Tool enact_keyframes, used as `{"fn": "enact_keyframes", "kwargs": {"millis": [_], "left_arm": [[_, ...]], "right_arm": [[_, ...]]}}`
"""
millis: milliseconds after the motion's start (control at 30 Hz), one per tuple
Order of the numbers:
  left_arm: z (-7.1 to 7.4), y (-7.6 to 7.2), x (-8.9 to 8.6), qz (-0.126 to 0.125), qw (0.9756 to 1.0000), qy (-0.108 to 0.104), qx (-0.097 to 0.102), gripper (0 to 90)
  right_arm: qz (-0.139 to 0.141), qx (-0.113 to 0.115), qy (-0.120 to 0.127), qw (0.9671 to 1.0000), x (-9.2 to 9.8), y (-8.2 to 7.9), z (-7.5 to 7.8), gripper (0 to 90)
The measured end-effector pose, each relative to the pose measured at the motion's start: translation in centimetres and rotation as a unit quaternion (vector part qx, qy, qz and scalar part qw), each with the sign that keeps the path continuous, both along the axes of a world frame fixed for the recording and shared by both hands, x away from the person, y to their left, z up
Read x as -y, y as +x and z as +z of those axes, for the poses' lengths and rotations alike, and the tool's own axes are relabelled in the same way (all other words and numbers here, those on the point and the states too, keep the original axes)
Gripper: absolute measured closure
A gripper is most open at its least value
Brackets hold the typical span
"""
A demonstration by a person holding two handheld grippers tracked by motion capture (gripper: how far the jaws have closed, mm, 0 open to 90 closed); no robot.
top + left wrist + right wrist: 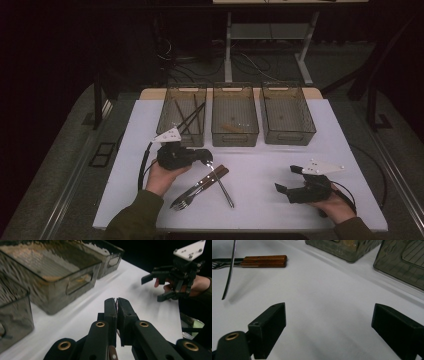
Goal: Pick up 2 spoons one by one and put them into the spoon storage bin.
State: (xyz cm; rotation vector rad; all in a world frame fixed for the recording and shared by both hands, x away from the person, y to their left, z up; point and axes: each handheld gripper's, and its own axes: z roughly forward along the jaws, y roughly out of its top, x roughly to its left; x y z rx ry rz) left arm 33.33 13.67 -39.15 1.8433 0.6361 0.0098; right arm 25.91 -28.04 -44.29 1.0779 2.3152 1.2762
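High view puts the left hand-held gripper (206,159) just near of the left bin (185,115), its jaws pressed together on the upper end of a slim metal utensil (222,184). Which kind of utensil it is cannot be told. Its long axis slants from the jaws toward the near right, the free end close to the surface (260,205); in the right gripper view that thin shaft (229,272) hangs tip-down above its own shadow. Just left of it a wooden-handled knife (207,181) and a fork (184,201) lie side by side, handles pointing far right. The right hand-held gripper (283,189) rests at the near right, well apart, jaws spread with nothing between them. Bare white surface lies between the two hands. Three bins line the far edge: the middle bin (235,116) and the right bin (286,114) beside the left one.
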Motion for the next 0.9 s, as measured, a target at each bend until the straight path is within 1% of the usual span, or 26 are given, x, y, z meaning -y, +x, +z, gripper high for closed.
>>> {"fn": "enact_keyframes", "kwargs": {"millis": [167, 267, 400, 500, 633, 667, 733, 900], "left_arm": [[0.9, 0.4, 0.6, 0.005, 0.9998, -0.009, 0.015, 86.1], [1.3, 0.7, 1.0, 0.010, 0.9996, -0.007, 0.027, 86.1], [1.9, 1.4, 1.7, 0.017, 0.9991, -0.011, 0.036, 86.1], [2.4, 1.9, 2.2, 0.022, 0.9988, -0.011, 0.041, 86.1], [3.4, 2.7, 2.7, 0.033, 0.9981, -0.016, 0.049, 86.1], [3.7, 3.0, 2.7, 0.036, 0.9979, -0.017, 0.052, 86.1], [4.2, 3.4, 2.9, 0.041, 0.9974, -0.016, 0.057, 86.1], [5.4, 4.9, 3.5, 0.055, 0.9966, -0.017, 0.059, 86.1]], "right_arm": [[-0.001, 0.000, 0.000, 1.0000, 0.0, 0.0, 0.0, 12.1], [-0.002, 0.001, 0.000, 1.0000, 0.0, 0.0, 0.0, 12.1], [-0.002, 0.002, 0.000, 1.0000, 0.0, 0.1, 0.0, 12.2], [-0.003, 0.000, 0.002, 1.0000, 0.0, 0.1, 0.0, 12.2], [-0.003, 0.000, 0.002, 1.0000, 0.0, 0.1, 0.0, 12.1], [-0.004, -0.003, 0.002, 1.0000, 0.0, 0.0, 0.0, 12.1], [-0.001, 0.001, 0.000, 1.0000, 0.0, 0.1, -0.1, 12.2], [0.000, -0.002, -0.002, 1.0000, -0.1, 0.1, -0.1, 12.1]]}}
